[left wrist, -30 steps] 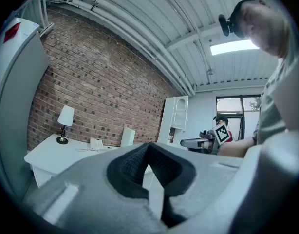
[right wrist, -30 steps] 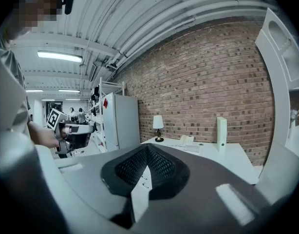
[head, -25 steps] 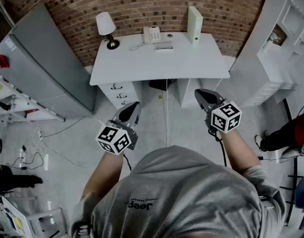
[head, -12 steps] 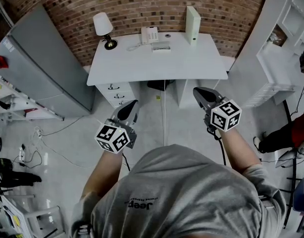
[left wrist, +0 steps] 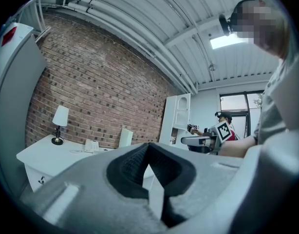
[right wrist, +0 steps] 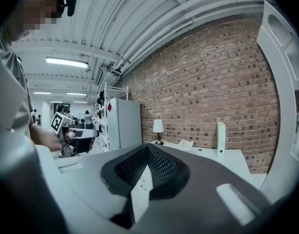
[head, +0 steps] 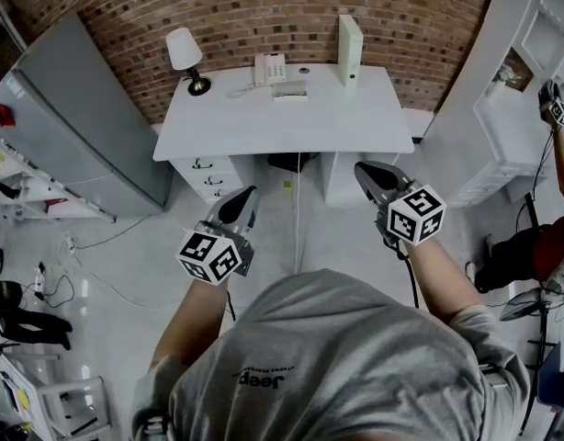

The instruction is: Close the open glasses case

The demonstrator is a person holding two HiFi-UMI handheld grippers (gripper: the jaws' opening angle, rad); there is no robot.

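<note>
Jaws together on nothing: left gripper [head: 243, 197] and right gripper [head: 367, 171], short of the white desk [head: 355, 122]; small grey case-like object [head: 289, 90] near its far edge, lid state unclear, probably light and rigid: steady base, press lid

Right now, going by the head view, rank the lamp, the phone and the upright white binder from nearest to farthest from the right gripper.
1. White binder, upright at the back right of the desk, nearest the right gripper.
2. Phone, back middle.
3. Lamp, back left corner, farthest.
</note>
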